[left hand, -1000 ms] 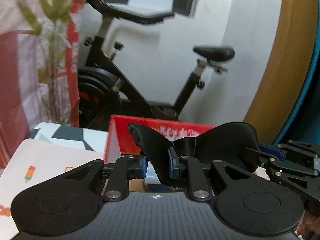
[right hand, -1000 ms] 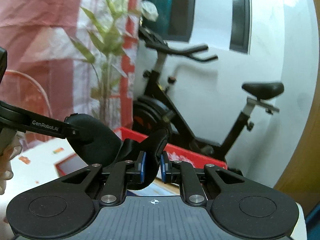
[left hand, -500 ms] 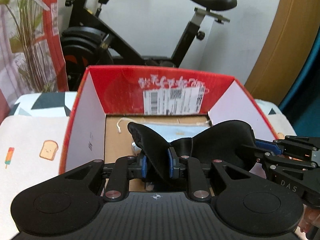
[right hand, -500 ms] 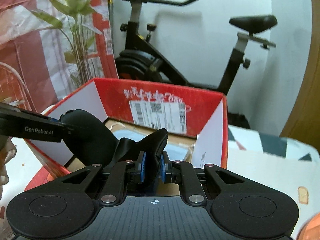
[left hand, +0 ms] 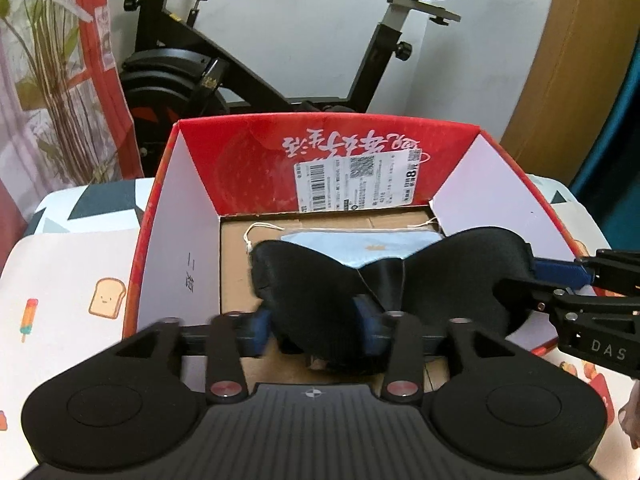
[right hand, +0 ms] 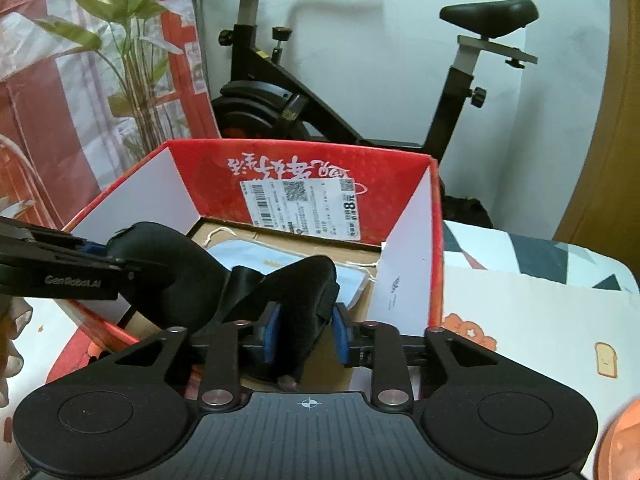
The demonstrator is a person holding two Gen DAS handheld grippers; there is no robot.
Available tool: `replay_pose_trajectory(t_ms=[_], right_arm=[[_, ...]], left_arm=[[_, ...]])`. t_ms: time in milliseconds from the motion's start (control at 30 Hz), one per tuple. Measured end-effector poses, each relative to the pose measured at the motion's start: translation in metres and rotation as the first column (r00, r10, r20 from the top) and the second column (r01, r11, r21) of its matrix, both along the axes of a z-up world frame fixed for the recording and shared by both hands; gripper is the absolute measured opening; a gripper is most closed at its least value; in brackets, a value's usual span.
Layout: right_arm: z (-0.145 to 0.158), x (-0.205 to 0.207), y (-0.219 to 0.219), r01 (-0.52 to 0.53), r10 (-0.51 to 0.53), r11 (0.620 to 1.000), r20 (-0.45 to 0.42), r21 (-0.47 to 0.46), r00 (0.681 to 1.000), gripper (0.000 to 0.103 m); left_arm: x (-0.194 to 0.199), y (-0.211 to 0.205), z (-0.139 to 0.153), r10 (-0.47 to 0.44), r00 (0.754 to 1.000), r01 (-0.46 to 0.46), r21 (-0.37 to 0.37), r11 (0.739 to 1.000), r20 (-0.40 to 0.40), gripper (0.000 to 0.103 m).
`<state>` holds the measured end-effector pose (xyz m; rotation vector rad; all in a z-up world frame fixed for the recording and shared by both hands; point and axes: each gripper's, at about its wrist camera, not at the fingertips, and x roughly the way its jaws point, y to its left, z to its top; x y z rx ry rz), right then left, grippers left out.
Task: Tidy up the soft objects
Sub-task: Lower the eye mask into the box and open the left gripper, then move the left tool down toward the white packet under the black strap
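Note:
A black sleep mask (left hand: 320, 292) hangs over an open red cardboard box (left hand: 248, 168), stretched between my two grippers. My left gripper (left hand: 314, 328) has the mask's left lobe between its blue pads; its jaws are opening and the pads stand apart from the fabric. My right gripper (right hand: 306, 334) has the other lobe (right hand: 304, 292) between its pads, and its jaws are opening too. Each gripper shows in the other's view: the right gripper (left hand: 534, 276) at the mask's right end, the left gripper (right hand: 116, 258) at its left end. A light blue face mask (left hand: 360, 248) lies on the box floor (right hand: 256, 258).
The box (right hand: 208, 184) stands on a tablecloth (left hand: 72, 280) printed with toast and popsicles. Behind it stands a black exercise bike (left hand: 224, 76), with a plant (left hand: 52, 80) and a red-and-white curtain at the left. A curved wooden panel (left hand: 560, 80) rises at the right.
Both grippers tipped down, bringing the red box into view under the mask. In the last half second both pairs of jaws widened from shut on the mask.

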<state>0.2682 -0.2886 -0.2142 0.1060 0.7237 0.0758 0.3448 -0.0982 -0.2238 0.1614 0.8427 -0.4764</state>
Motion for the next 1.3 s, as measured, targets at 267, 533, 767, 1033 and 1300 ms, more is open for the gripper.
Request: replay_pose_trajectory(t_ms=[267, 533, 767, 1033, 1300], right_arm=[[0.023, -0.02, -0.002, 0.029, -0.028, 1.0, 0.078, -0.011, 0.997, 0.071], [0.048, -0.063, -0.007, 0.077, -0.079, 0.997, 0.219, 0.017, 0.972, 0.103], [0.055, -0.101, -0.007, 0.106, -0.121, 0.992, 0.297, 0.067, 0.947, 0.103], [0.043, -0.133, 0.0, 0.098, -0.125, 0.99, 0.283, 0.106, 0.951, 0.103], [0.015, -0.151, 0.011, 0.075, -0.1, 0.989, 0.212, 0.125, 0.972, 0.103]], left_arm=[[-0.021, 0.007, 0.027, -0.014, 0.996, 0.016, -0.029, 0.999, 0.086, 0.096], [-0.052, 0.025, 0.053, 0.025, 0.985, -0.01, -0.086, 0.996, 0.171, 0.103], [-0.091, 0.041, 0.062, 0.041, 0.971, -0.018, -0.098, 0.995, 0.236, 0.103], [-0.131, 0.058, 0.048, 0.086, 0.965, -0.065, -0.089, 0.994, 0.248, 0.103], [-0.154, 0.082, 0.022, 0.164, 0.972, -0.142, -0.137, 0.98, 0.167, 0.103]])
